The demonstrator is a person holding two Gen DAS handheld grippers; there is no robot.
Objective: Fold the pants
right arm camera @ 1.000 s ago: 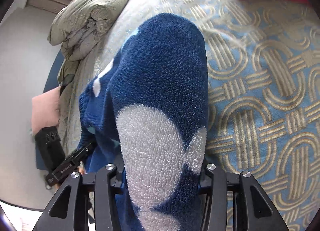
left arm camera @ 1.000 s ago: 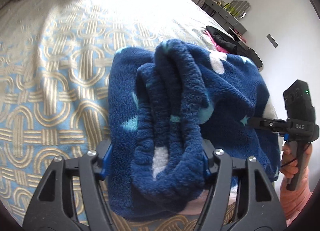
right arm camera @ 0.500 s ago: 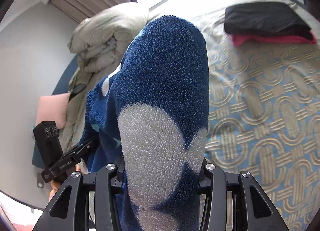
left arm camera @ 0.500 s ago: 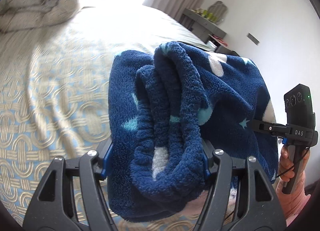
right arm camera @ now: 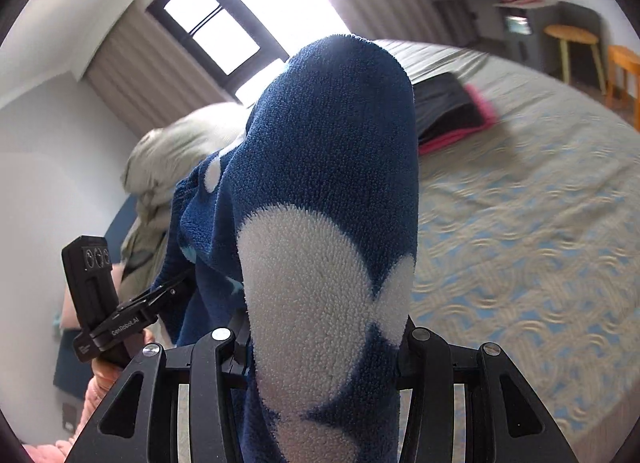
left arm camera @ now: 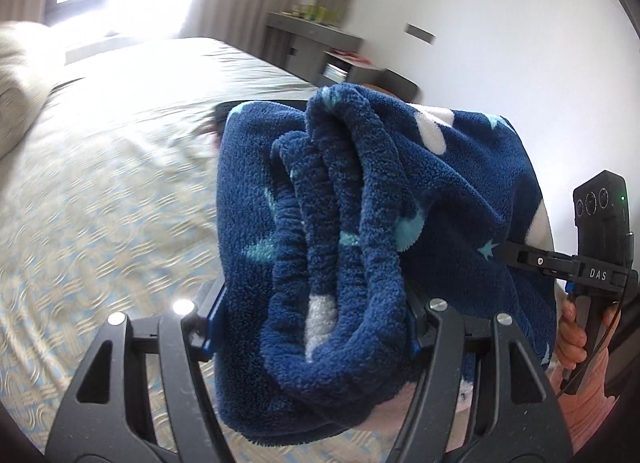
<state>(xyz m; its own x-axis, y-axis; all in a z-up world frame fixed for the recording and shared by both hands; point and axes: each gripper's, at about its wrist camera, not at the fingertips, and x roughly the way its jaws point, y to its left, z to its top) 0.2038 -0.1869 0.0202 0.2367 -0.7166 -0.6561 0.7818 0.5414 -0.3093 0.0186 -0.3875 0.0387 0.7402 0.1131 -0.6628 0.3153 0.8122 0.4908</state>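
Note:
The pants [left arm camera: 360,223] are dark blue fleece with white and light blue shapes, bunched and held up above the bed. My left gripper [left arm camera: 312,315] is shut on the gathered elastic waistband. My right gripper [right arm camera: 324,343] is shut on another fold of the pants [right arm camera: 332,183], which fills the middle of its view. In the left wrist view the right gripper [left arm camera: 524,259] clamps the fabric at the right edge. In the right wrist view the left gripper [right arm camera: 168,291] clamps it at the lower left. The fingertips are buried in fleece.
The bed [left arm camera: 100,223] has a blue and gold patterned cover [right arm camera: 520,243]. A rolled beige duvet [right arm camera: 176,151] lies at its head. Folded black and pink clothes [right arm camera: 448,111] lie on the bed. A grey desk [left arm camera: 312,43] and wooden stools [right arm camera: 572,43] stand by the wall.
Both grippers have lifted and tilted upward with the pants. The views now show the window, walls and furniture where the bed cover filled them before. The grip on the fabric is unchanged.

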